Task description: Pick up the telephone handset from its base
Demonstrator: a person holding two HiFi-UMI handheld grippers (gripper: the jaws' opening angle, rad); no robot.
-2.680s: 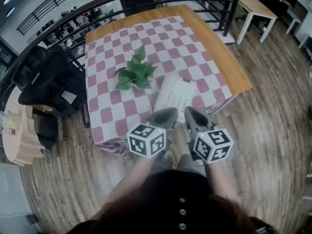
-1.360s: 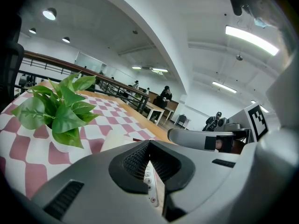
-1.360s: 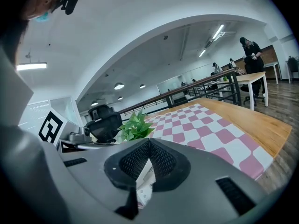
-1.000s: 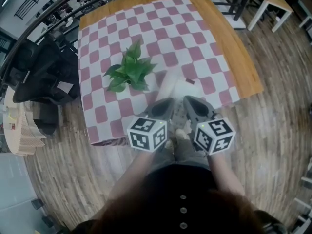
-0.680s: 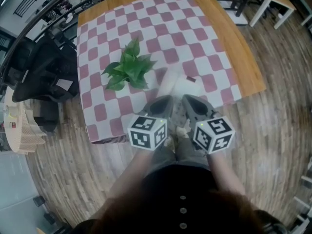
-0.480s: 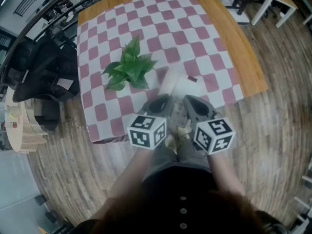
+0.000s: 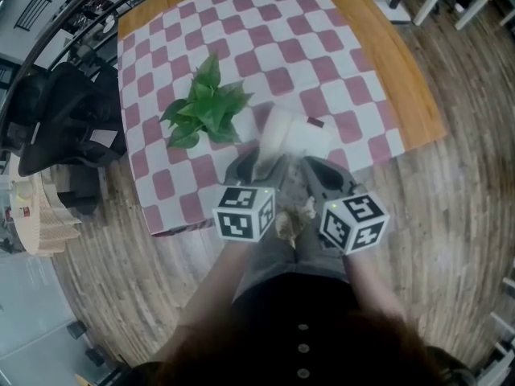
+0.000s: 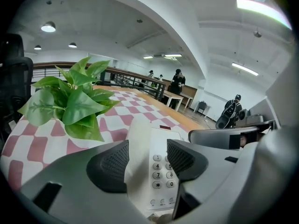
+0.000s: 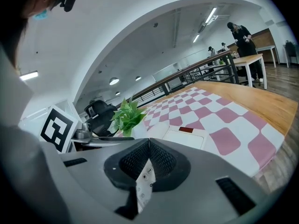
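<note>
While the left gripper [image 8: 147,163] is opening its jaws, handset [image 8: 139,141] lying on the telephone base [image 8: 164,171] directly between the parting pads, head view blurring that gap, right gripper [image 9: 148,158] showing jaws pressed together on nothing, base just ahead, plant [image 8: 70,101] standing beyond the left pad.

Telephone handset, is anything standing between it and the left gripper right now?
Nothing visible does. The left gripper is opening its fingers, with the handset straight ahead between them on its base; the plant stands off to the left.
</note>
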